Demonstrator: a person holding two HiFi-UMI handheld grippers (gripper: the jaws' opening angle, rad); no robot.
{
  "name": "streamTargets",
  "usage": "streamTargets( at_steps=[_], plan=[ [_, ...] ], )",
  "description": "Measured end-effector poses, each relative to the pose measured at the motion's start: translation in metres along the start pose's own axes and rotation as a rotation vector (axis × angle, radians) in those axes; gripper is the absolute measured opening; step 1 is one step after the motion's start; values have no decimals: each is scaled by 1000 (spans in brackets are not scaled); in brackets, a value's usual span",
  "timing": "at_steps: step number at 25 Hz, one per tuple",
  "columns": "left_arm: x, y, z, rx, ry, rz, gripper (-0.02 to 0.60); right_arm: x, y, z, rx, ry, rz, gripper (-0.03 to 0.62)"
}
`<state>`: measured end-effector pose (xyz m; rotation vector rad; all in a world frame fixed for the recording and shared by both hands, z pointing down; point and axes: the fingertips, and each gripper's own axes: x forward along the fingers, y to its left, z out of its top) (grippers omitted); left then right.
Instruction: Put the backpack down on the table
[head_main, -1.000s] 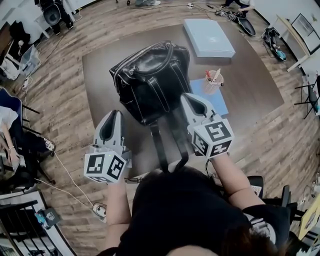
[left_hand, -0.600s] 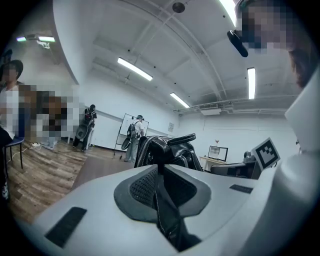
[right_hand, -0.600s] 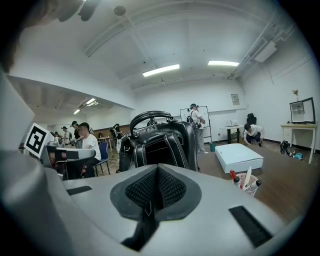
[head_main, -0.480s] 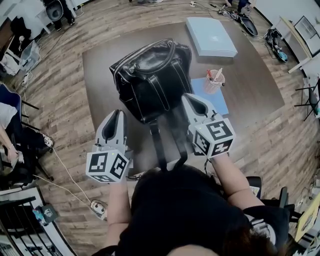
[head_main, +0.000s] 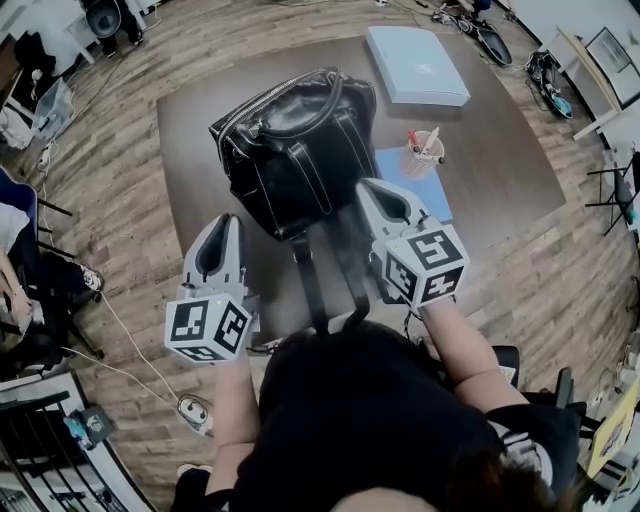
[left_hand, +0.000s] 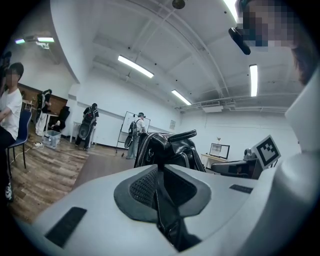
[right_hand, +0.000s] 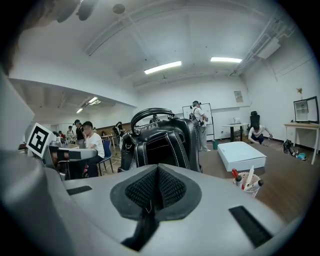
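Head view: the black backpack (head_main: 290, 150) stands upright on the brown table (head_main: 480, 200). My left claw (head_main: 222, 226) is beside its near corner and my right claw (head_main: 386, 196) is at the other side, close to a cup of pens (head_main: 424, 152). Left gripper view: my jaws are pinched tight on a stitched strap (left_hand: 162, 205). Right gripper view: these jaws are closed too, with a dark strap (right_hand: 144, 231) caught between the pads.

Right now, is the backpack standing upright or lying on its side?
Upright: the backpack stands on its base on the table, with its top handle arched above it.
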<state>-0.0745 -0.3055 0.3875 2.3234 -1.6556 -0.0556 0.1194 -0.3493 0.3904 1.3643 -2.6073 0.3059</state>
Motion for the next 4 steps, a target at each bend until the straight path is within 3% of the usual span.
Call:
streamTargets(
  at_steps=[4],
  plan=[
    [2, -2, 0, 1, 4, -4, 57, 4, 0, -1, -2, 9, 13, 17]
  ],
)
